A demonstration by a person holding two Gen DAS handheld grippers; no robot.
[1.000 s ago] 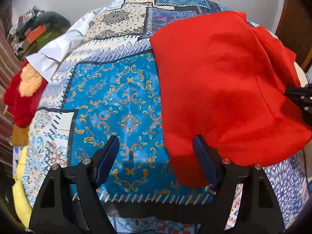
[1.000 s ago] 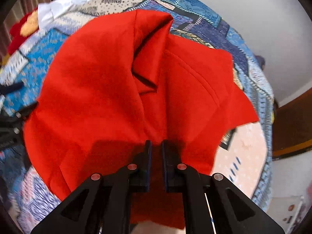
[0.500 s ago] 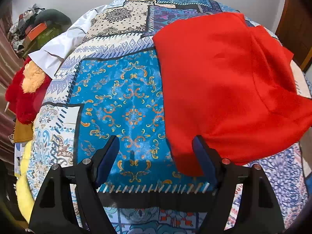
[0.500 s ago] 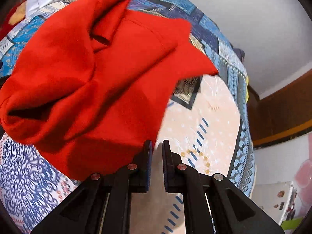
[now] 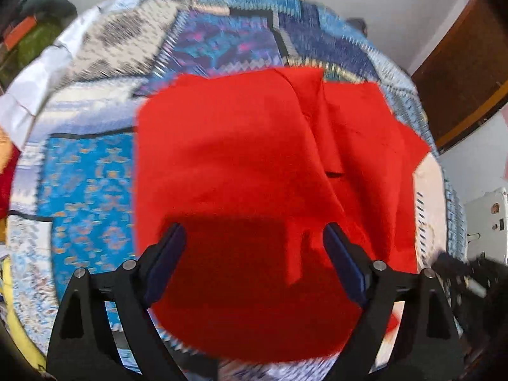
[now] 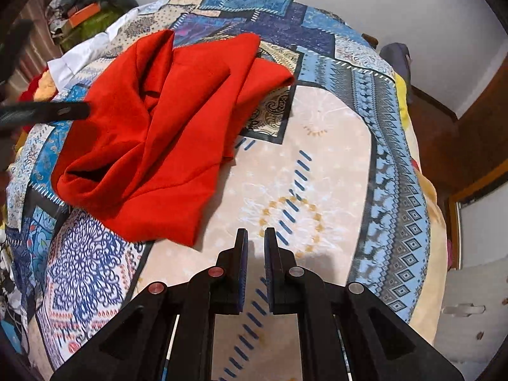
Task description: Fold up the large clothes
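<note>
Across the patterned bedspread [image 6: 333, 165]: red garment [image 6: 165, 120] in a loose, half-folded heap, long axis running from near edge toward the far wall. Straight beneath the left gripper [image 5: 254, 263], jaws just widened, cloth below but unpinched. Off to the left of the right gripper [image 6: 254, 247], shut, empty, farther away.

My left wrist view is smeared, so the patchwork bedspread [image 5: 89, 171] pattern blurs. The crumpled red fabric garment [image 5: 241, 171] hides the bed beneath (its lower edge sits behind my left hand-held gripper [image 5: 254, 254]).
</note>
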